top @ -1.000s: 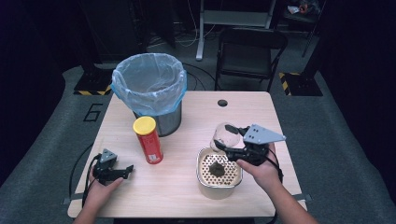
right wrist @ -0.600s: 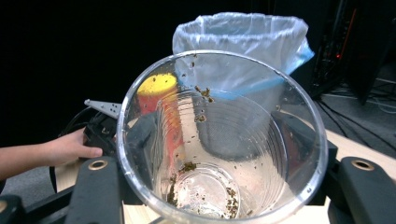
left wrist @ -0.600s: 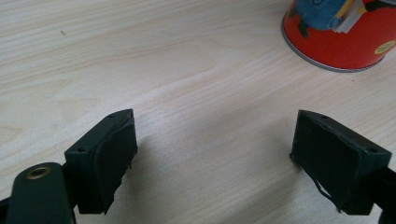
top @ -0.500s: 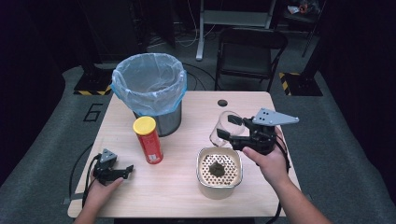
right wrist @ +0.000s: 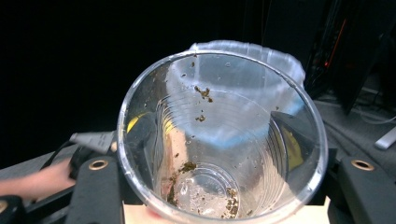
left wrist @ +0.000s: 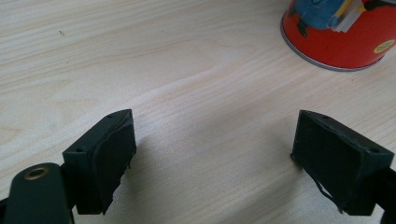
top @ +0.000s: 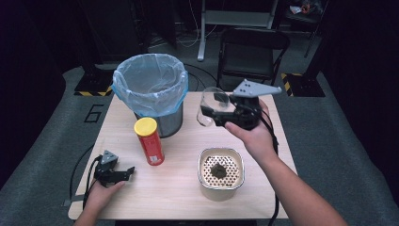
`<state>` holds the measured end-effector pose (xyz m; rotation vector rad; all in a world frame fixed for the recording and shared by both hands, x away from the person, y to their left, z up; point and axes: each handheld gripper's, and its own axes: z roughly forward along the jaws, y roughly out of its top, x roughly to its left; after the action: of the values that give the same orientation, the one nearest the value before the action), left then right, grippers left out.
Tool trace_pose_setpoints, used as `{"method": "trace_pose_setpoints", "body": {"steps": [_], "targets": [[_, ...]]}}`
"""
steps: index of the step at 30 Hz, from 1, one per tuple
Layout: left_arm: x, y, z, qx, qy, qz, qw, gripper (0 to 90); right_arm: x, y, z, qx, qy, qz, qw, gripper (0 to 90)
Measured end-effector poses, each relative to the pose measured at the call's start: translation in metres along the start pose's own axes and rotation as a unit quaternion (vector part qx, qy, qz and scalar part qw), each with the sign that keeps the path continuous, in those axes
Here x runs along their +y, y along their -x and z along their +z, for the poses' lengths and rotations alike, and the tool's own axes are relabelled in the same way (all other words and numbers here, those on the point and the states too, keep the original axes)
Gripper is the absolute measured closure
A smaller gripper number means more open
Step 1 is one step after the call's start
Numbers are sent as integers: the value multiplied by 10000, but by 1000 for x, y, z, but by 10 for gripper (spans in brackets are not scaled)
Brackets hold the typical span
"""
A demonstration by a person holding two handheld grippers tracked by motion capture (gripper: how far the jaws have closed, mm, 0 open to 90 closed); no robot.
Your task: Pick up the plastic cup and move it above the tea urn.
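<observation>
Since 1 second ago the right gripper (top: 210, 114), clamped on the clear cup (top: 207, 106), has risen from the strainer (top: 221, 165), probably toward the bin (top: 149, 87) at its left; left gripper (top: 126, 171) rests open.

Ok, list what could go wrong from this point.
The right gripper grips a thin clear cup in mid-air beside the lined bin; a harder squeeze could buckle it, or it could slip.
Wet brown bits cling inside the cup, so tipping may leave them stuck or drop them on the table.
A low swing toward the bin could knock over the red can.
</observation>
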<state>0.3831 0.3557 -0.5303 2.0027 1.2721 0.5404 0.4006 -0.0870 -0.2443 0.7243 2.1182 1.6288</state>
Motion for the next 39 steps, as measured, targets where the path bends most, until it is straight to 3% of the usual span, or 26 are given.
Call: {"method": "trace_pose_setpoints", "body": {"steps": [5,7,11,14,19,25,29,31,34,35,37,39], "targets": [[0,1,0,-23,16,-30,10000,125,39,2,38,-49,135,-126,9998,359],[0,0,0,1,0,50,10000,125,51,5,55,-84,162,-227,9996,358],[0,-1,0,-8,-4,49,10000,125,69,11,88,-105,306,-115,9994,348],[0,-1,0,-8,-5,53,10000,126,75,16,115,-182,217,-31,9996,325],[0,0,-1,-30,-41,42,10000,130,76,25,157,-473,127,58,9988,342],[0,0,-1,-19,-10,40,10000,132,73,27,188,-672,-76,83,9977,353],[0,1,-1,-25,-50,37,10000,132,70,27,197,-690,-173,84,9974,346],[0,1,-1,-14,-43,41,10000,132,67,28,203,-552,-267,184,9979,332],[0,1,-1,0,-18,59,10000,132,58,27,214,-309,-479,182,9982,257],[0,1,-1,-13,-46,44,10000,132,55,26,217,-241,-553,180,9980,163],[0,1,-1,2,-28,53,10000,132,48,24,222,-271,-696,216,9970,109],[0,1,-1,7,-29,52,10000,132,45,22,220,-414,-642,23,9971,109]]}}
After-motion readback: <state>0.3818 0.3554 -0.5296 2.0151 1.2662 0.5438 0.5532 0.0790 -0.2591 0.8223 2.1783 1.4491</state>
